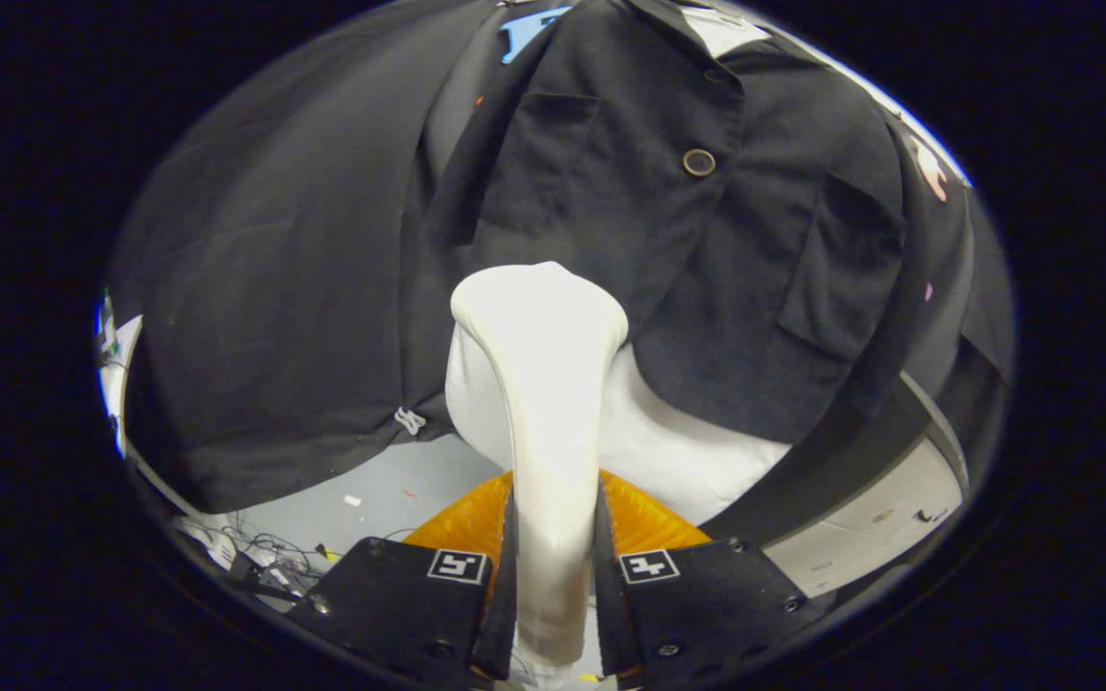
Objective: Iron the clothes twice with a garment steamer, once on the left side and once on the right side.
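The gripper (553, 566) pinches the white garment steamer (543, 384) by its slim handle, a finger pressing on each side, and the steamer's broad head rises just ahead of the fingers, up against the lower front of the black jacket (668, 211). The jacket hangs beyond, its round button (699, 161) above the steamer head and a flap pocket (841, 269) off to one side. The handle looks smooth and tapered, so the grip could slip or the steamer could twist between the fingers as it is dragged along the cloth; pressing too hard might bunch the hem or swing the jacket away from the head. The head could also snag on the button or the pocket flap. The steamer's face is turned away, so whether it touches the fabric cannot be told, and its lower body is hidden behind the fingers. The jacket's collar and shoulders are cut off above.
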